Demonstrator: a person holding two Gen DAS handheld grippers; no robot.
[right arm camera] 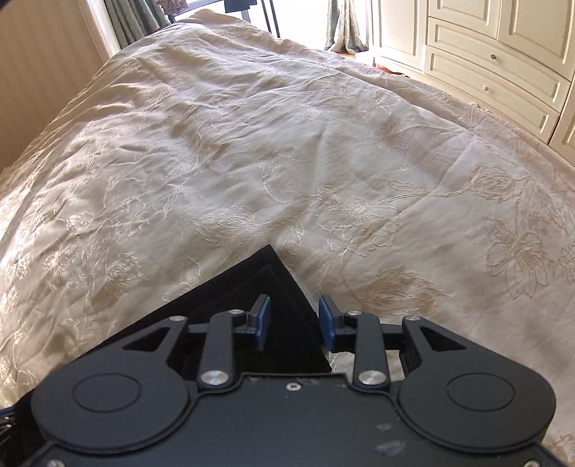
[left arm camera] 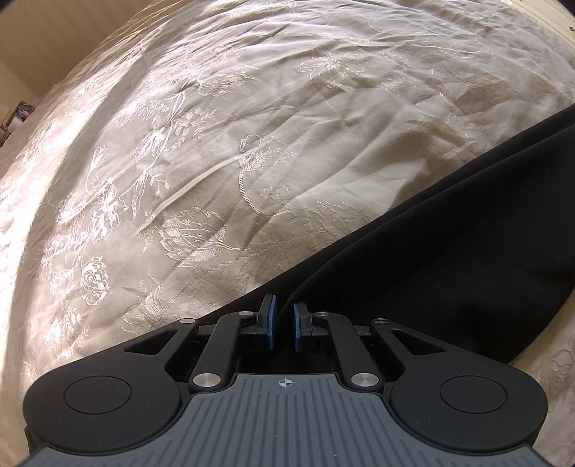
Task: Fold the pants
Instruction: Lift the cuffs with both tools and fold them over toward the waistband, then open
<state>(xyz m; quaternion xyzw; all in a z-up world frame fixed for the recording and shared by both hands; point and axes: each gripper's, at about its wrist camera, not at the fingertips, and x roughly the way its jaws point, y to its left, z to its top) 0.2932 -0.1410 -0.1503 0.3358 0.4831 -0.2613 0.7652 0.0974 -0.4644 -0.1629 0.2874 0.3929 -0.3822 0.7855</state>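
Two tongs work over black pants laid on a bed whose cream bedspread (left arm camera: 201,154) carries an embroidered floral pattern.

Left wrist view: the left tongs (left arm camera: 284,321) point at the edge of the pants (left arm camera: 449,251). Their blue pads (left arm camera: 272,319) stand only a narrow gap apart, and whether any cloth is pinched between them cannot be told. The dark fabric begins at the tips and spreads away to the right in a broad band, two layers showing along its upper edge. To the left of the tips lies bare bedspread, lit in streaks.

Right wrist view: the right tongs (right arm camera: 291,321) stand clearly apart, gripping nothing. A pointed corner of the pants (right arm camera: 266,287) lies flat on the bedspread (right arm camera: 287,143), its tip reaching forward beyond the pads. The left pad (right arm camera: 262,319) sits over the cloth; the right pad (right arm camera: 326,319) sits just beside the corner's right edge, over bedspread. The corner shows stacked layers with stepped edges. At upper left hang green curtains (right arm camera: 133,18); at upper right stands a cream cabinet with drawers (right arm camera: 496,54) beside the bed.
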